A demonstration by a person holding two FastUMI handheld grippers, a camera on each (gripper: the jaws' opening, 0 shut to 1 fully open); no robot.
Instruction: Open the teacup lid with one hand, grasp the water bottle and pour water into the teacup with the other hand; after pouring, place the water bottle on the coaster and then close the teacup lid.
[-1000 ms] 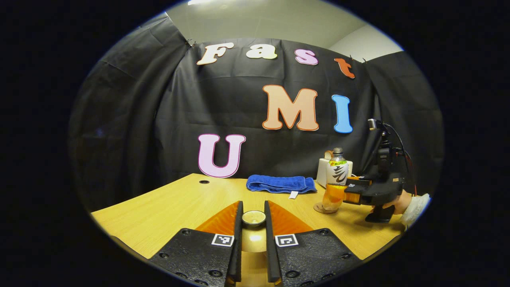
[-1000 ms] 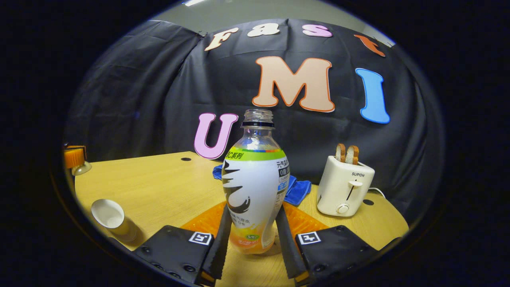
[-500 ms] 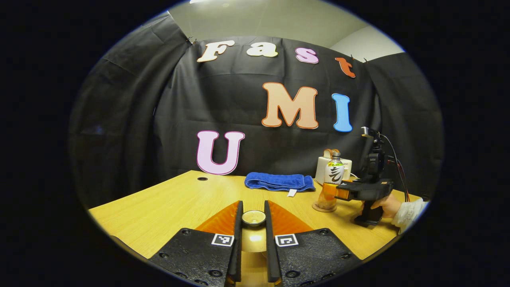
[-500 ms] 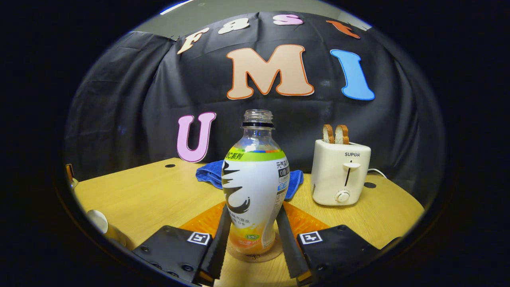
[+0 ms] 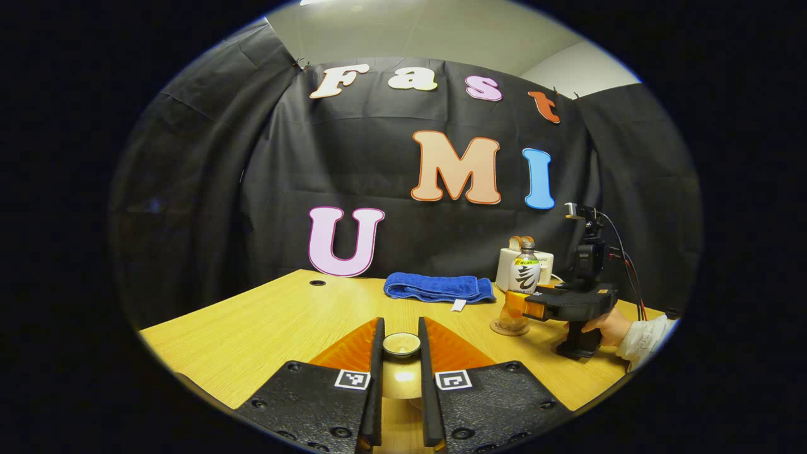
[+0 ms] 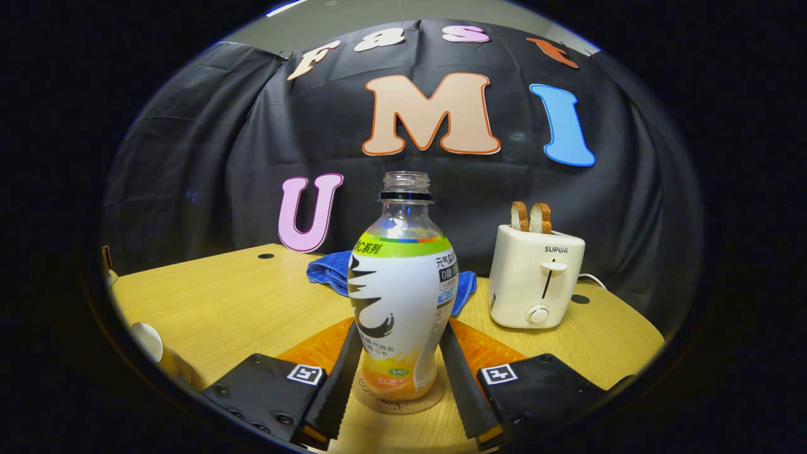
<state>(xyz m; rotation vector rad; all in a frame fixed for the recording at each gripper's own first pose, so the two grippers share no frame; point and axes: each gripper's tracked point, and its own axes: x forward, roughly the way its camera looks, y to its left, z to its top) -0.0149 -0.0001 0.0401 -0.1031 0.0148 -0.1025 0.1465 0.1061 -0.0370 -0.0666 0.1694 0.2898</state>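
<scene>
My right gripper is shut on the water bottle. The bottle is uncapped, stands upright, and has a white label and orange liquid low inside. Its base rests on the round cork coaster. The open teacup, white inside, sits at the far left edge of the right gripper view. My left gripper is shut on the teacup lid, golden with a round knob, held above the table. Off to the right in the left gripper view stand the right gripper, the bottle and the coaster.
A white toaster with two bread slices stands right of the bottle. A folded blue towel lies at the back of the wooden table. A hand with a white sleeve holds the right gripper's handle.
The right gripper carried the bottle down and away from the cup, and its base now rests on the coaster. The left gripper kept the lid and hardly moved.
</scene>
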